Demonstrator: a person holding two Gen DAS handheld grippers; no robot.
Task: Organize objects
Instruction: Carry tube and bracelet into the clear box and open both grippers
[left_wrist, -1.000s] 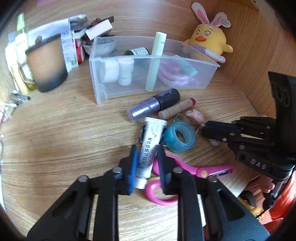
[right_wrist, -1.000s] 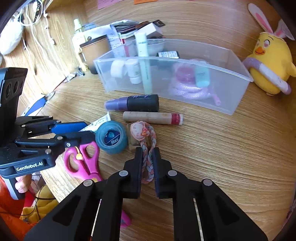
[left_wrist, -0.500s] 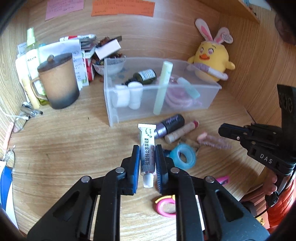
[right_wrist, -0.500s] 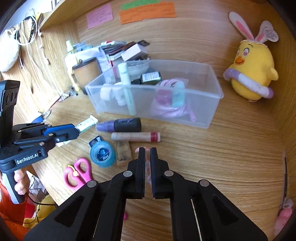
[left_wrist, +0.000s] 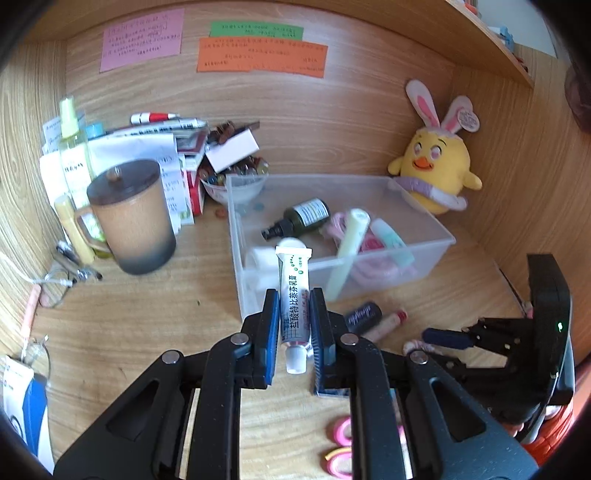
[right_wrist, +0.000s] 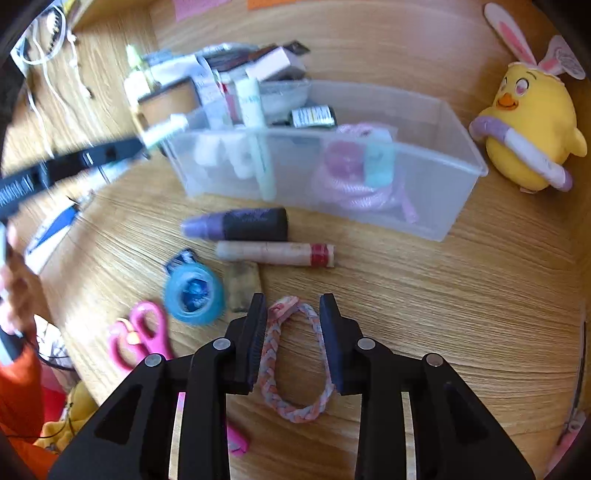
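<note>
A clear plastic bin (left_wrist: 424, 254) stood on the wooden counter (left_wrist: 147, 325), holding a dark green bottle (left_wrist: 303, 216), a pale green stick (left_wrist: 349, 251) leaning on its front wall, and pink coiled items. A lidded brown mug (left_wrist: 133, 218) stood to its left before a heap of papers, and a yellow plush chick (left_wrist: 436, 173) sat at its right rear corner. In front of the bin lay a purple-and-black tube (right_wrist: 238, 223), a tan stick with a red band (right_wrist: 277, 253), a blue tape roll (right_wrist: 194, 293) and pink scissors (right_wrist: 142, 338).

The left tool (left_wrist: 293, 325) was clenched on a white ointment tube (left_wrist: 293, 291), held above the counter just before the bin's near corner, cap toward the camera. The right tool (right_wrist: 293, 339) stood spread wide, its fingers either side of a braided pink-and-grey band (right_wrist: 291, 369) lying flat on the counter; contact with the band could not be made out.
</note>
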